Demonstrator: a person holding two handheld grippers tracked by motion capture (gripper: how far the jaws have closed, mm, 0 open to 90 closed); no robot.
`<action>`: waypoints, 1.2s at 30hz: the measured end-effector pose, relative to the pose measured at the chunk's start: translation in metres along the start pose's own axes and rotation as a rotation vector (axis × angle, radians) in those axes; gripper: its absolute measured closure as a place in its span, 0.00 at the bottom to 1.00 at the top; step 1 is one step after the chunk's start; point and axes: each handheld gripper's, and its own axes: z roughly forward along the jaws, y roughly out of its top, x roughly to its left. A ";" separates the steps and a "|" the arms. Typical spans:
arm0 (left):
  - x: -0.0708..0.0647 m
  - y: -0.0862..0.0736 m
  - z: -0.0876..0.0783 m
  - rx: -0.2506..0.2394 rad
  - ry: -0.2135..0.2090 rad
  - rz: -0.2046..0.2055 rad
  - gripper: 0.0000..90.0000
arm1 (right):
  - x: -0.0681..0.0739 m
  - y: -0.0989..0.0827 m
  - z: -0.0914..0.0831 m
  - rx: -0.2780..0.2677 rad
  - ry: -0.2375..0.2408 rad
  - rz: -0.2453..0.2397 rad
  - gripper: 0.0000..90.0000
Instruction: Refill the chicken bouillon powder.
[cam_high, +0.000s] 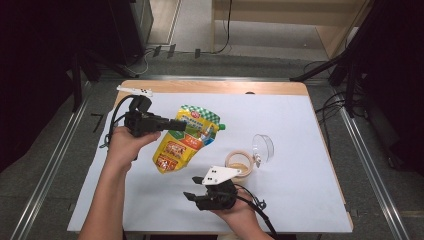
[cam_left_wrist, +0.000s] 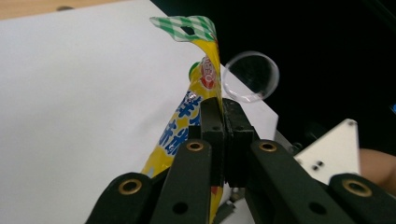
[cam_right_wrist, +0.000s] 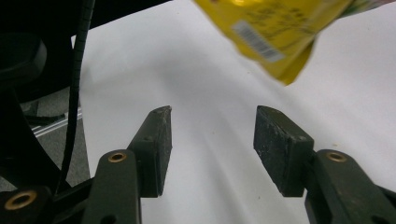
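On your yellow pouch you see a barcode and blurred blue characters; nothing there reads clearly.

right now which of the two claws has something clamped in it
The left claw, shut on the yellow pouch near its green checked top. The right claw stands open over the white sheet with nothing between its pads.

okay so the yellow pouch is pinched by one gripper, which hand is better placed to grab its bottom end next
Probably the right. The left gripper is shut on the yellow pouch near its top, so it is busy. The right gripper is open with nothing between its jaws, and the pouch's lower end hangs just ahead of it.
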 end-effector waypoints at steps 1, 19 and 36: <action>0.003 0.000 0.001 -0.007 0.021 -0.003 0.99 | 0.000 0.000 0.000 0.000 0.000 0.000 0.54; 0.046 -0.014 0.007 -0.183 0.113 -0.057 1.00 | 0.000 0.000 0.000 0.005 0.001 -0.003 0.54; 0.040 -0.024 -0.010 -0.097 0.148 -0.039 0.97 | 0.001 0.002 -0.001 0.001 0.003 -0.009 0.54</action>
